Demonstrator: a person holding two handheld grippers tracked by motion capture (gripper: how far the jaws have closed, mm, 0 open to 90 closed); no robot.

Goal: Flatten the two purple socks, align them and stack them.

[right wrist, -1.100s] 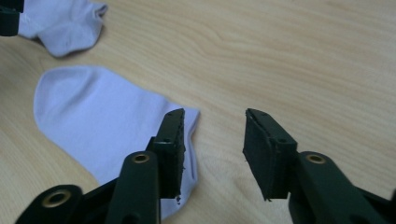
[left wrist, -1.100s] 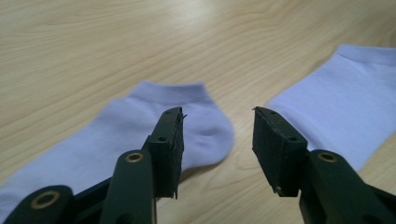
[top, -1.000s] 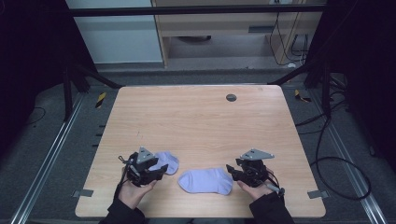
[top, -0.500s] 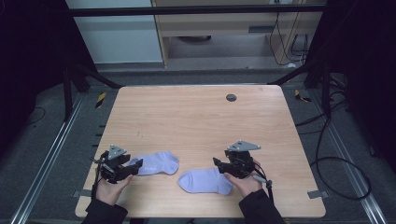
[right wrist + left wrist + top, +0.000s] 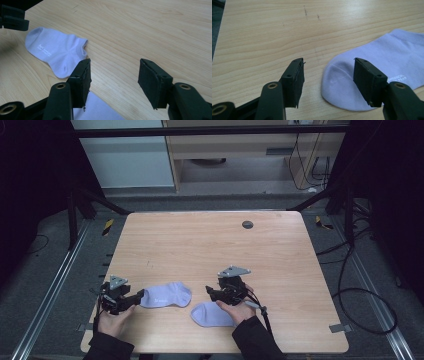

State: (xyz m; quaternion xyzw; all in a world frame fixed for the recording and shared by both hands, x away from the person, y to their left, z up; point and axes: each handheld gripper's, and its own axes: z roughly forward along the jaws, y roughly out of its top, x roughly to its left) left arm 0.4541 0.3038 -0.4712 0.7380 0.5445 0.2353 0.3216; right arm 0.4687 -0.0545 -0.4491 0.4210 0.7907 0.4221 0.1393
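Nearest the person's edge of the light wooden table (image 5: 210,245), a pale lavender sock (image 5: 212,314) lies flat, its right end under the right hand (image 5: 240,309). The right claw (image 5: 209,294) sits just above that sock with its jaws spread wide and nothing between them; in the right gripper view a corner of this sock shows beneath the left jaw. A little farther in and to the left lies a second lavender sock (image 5: 166,295), an ankle-cut one with small white lettering on its sole, flat and apart from the first. The left claw (image 5: 141,294) is at its toe end, jaws spread, one jaw over the toe fabric and the other over bare wood. Far back on the table is a small dark round disc (image 5: 247,224).
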